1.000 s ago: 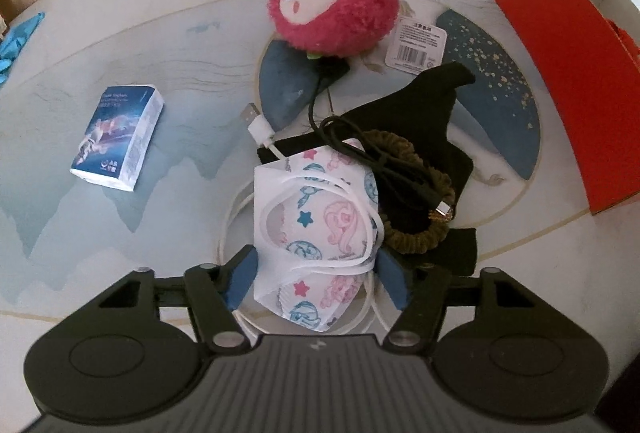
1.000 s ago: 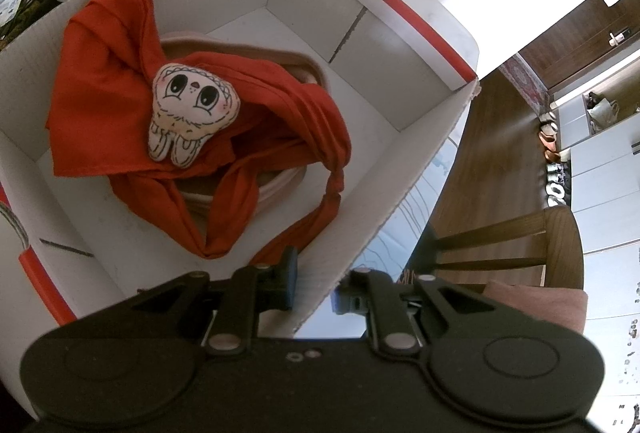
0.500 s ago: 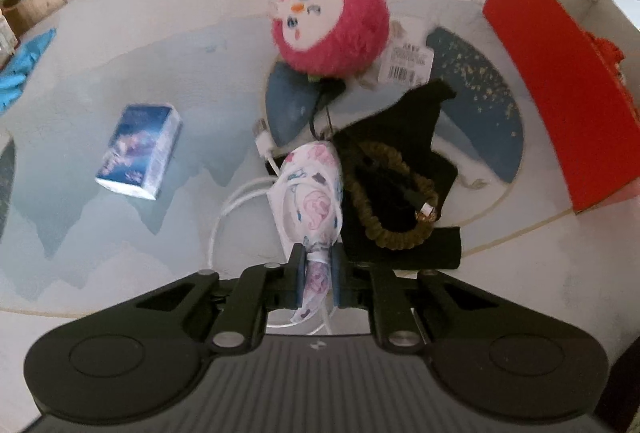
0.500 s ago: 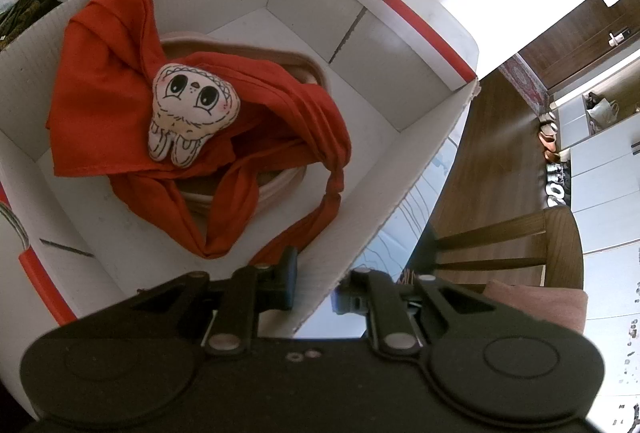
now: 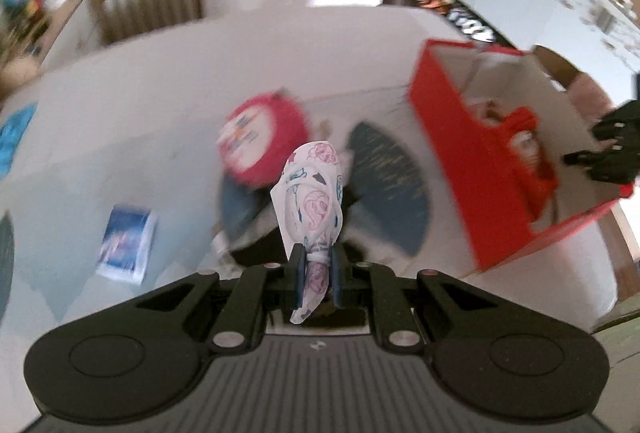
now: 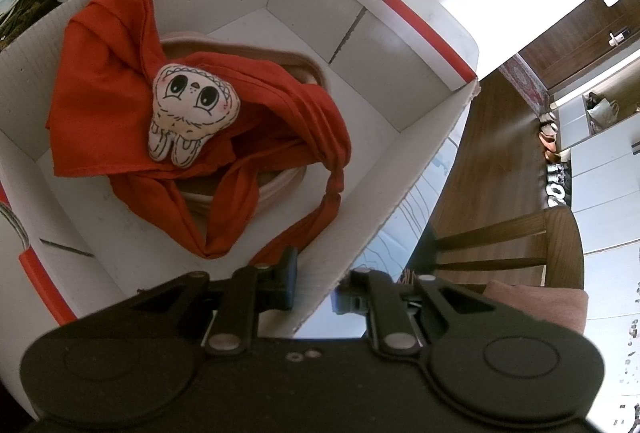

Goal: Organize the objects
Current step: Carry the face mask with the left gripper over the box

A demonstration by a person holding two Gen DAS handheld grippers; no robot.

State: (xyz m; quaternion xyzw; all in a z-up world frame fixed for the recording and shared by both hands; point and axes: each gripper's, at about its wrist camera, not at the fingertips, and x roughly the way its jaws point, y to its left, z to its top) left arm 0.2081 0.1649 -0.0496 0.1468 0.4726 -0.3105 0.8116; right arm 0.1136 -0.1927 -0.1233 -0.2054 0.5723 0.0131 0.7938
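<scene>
My left gripper (image 5: 316, 275) is shut on a white face mask (image 5: 314, 193) with pink and blue cartoon prints and holds it up above the table. The red cardboard box (image 5: 452, 169) stands to the right. My right gripper (image 6: 316, 287) is shut on the box's near wall (image 6: 360, 229). Inside the box lie a red cloth (image 6: 108, 105), a small white plush face (image 6: 192, 113) and a pinkish bowl (image 6: 280, 185). The right gripper also shows in the left wrist view (image 5: 612, 149) at the box's far side.
On the table (image 5: 120, 105) are a pink round plush (image 5: 264, 141), a blue tissue pack (image 5: 126, 237) and dark cloth with cables, partly hidden behind the mask. A wooden chair (image 5: 148, 5) stands at the far side, another chair (image 6: 520, 245) by the box.
My left gripper closed on the mask, then lifted it off the table and tilted up toward the box. My right gripper has stayed on the box wall.
</scene>
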